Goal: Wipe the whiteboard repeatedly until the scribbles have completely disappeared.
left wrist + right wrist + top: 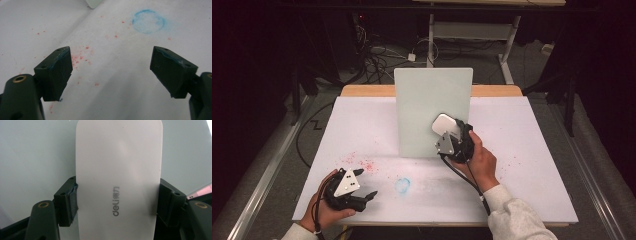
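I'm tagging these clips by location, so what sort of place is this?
Probably a lab or a recording room set up for data capture. A white-topped table stands in a dark, curtained space, loose cables lie tangled on the floor behind it, and a pale board stands upright on the table.

Board [424,107] upright mid-table [522,145] (far half), eraser [445,125] before it — stains [402,185] nearer

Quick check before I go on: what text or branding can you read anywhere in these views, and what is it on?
"deli", with small characters beside it too blurred to read: grey print on the white eraser held in the right claw, against the upright board.
Nothing else carries readable text.
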Tool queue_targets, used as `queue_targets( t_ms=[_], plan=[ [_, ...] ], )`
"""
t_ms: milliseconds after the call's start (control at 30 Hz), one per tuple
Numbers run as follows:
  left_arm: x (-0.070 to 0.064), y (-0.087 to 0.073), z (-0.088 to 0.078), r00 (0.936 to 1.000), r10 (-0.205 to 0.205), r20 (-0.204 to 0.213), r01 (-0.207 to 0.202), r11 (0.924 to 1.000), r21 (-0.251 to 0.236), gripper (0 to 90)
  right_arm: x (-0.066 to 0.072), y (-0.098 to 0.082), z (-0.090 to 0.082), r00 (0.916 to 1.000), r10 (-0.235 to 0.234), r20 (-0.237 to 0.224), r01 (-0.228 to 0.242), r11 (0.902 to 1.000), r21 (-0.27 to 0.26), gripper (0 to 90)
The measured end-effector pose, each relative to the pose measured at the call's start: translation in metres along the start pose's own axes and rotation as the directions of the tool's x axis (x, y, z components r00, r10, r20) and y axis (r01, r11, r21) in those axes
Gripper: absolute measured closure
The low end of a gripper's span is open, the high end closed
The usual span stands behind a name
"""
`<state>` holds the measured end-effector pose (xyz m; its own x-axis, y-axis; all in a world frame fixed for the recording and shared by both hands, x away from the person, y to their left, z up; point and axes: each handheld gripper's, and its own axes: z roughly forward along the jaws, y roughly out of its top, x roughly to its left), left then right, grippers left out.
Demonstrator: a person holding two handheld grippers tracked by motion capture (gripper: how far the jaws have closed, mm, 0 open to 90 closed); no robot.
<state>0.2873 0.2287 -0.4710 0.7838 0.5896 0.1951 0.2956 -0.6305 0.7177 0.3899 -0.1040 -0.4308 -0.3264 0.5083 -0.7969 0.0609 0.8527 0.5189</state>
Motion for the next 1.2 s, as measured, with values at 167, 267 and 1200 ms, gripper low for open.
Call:
queue_targets(
  t_ms=[167, 267, 1200],
  plan=[
    [0.0, 0.001, 0.001, 1.0, 0.006, 0.003, -0.006, 1.0, 0.002, 17.7, 0.016, 0.012, 0.003, 0.9994, -0.005, -0.034, 0.004, 0.9997, -0.022, 30.6],
    [0.0, 0.0, 0.0, 1.0, 0.001, 0.003, -0.001, 1.0, -0.001, 17.8, 0.029, 0.017, 0.004, 0.9977, -0.04, -0.054, 0.038, 0.9989, -0.026, 30.7],
    [0.0, -0.002, -0.005, 1.0, -0.003, -0.008, 0.002, 0.9999, -0.012, 17.7, -0.027, -0.04, -0.006, 0.9965, 0.083, -0.002, -0.083, 0.9947, 0.061, 30.7]
  ],
)
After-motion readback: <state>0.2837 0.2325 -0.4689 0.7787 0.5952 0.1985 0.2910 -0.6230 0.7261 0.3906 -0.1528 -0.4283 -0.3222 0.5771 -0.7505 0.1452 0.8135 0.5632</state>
